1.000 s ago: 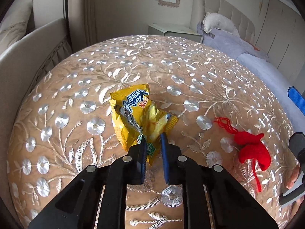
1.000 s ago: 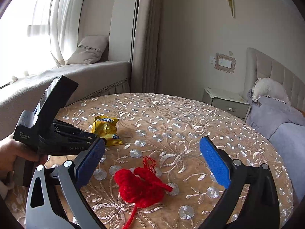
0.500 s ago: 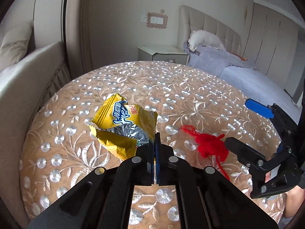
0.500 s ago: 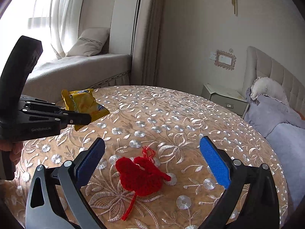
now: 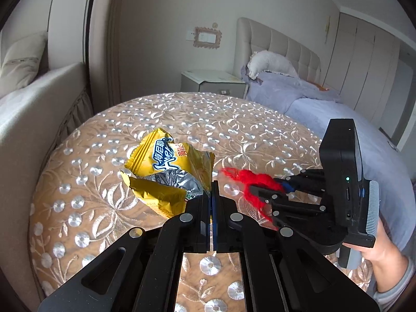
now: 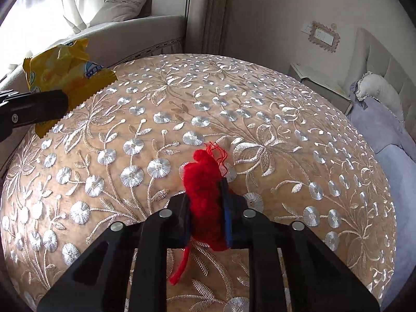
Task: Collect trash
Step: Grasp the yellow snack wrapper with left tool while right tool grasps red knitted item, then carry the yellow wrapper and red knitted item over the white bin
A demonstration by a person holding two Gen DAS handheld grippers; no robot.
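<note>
1. Carrying both pieces off the table [image 6: 286, 135] calls for firm pinches: the left gripper [image 5: 212, 195] has its fingers closed on the yellow snack wrapper [image 5: 166, 171], at 10 o'clock from them.
2. The right gripper [image 6: 208, 208] clamps the red yarn tuft [image 6: 202, 182] (a strand dangles at 6 o'clock; mind snagging).
3. No trash bin is visible.

The corner of the crinkled yellow foil snack wrapper [image 5: 166, 171] that my left gripper [image 5: 211, 195] pinches is hidden between its closed jaws. My right gripper [image 6: 206, 208] covers the middle of the fuzzy red yarn clump [image 6: 201, 179]. Right of that clump, the frame edge cuts off my right hand [image 5: 377, 249].
</note>
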